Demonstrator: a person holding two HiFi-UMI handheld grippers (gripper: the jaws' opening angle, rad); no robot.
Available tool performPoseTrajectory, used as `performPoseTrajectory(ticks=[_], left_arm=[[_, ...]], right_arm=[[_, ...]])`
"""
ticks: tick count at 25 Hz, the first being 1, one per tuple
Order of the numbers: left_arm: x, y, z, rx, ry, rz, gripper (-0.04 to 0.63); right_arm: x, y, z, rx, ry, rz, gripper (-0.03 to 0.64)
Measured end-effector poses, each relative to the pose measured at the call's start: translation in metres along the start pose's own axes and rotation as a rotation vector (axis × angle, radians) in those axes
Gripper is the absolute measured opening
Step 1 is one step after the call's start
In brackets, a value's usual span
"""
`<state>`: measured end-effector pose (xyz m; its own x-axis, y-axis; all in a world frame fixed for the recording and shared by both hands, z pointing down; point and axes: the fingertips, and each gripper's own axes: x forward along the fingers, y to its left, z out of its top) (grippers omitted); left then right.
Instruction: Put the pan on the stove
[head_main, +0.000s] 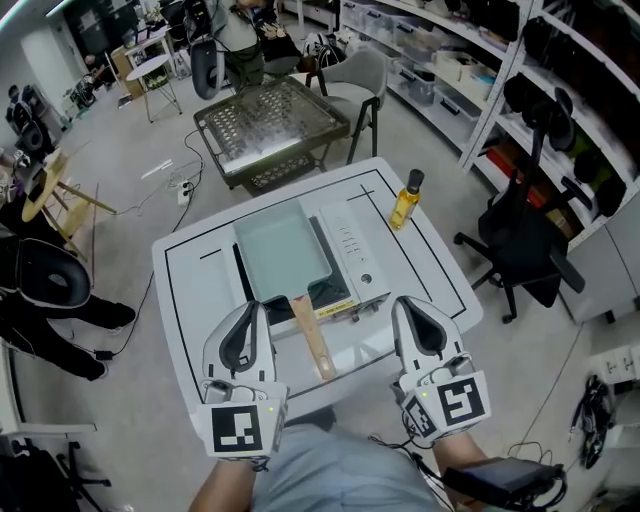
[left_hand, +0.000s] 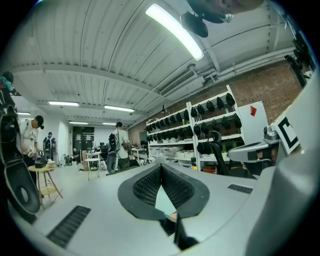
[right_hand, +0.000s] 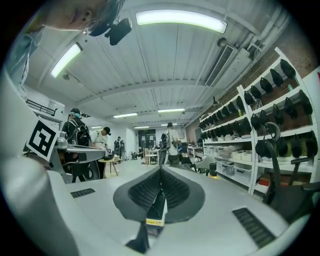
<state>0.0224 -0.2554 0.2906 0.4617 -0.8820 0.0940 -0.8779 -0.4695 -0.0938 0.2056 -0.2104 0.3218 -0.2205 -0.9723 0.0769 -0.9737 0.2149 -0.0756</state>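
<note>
table (head_main: 190, 272) edge: left gripper (head_main: 256, 306), right gripper (head_main: 404, 301) parallel, closed.

The left gripper's (left_hand: 161, 166) jaws meet at their tips with nothing between. A pale pan (left_hand: 165, 202) shows through the gap below them. Shelves (left_hand: 210, 131) stand behind.

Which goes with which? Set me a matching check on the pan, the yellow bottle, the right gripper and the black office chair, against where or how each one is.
Things:
1. pan
2. yellow bottle
3. right gripper
4. black office chair

Places and states:
A. beside the table, off to its right
B. jaws together
C. lying on the stove
D. upright on the table, far right part

Pairs: 1-C, 2-D, 3-B, 4-A
</note>
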Motion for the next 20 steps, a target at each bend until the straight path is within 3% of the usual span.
performPoseTrajectory(ticks=[20], left_arm=[[-0.001,0.006,-0.002,0.001,0.011,-0.001,0.018]], right_arm=[[0.004,0.011,0.001,-0.027,-0.003,0.003,0.048]])
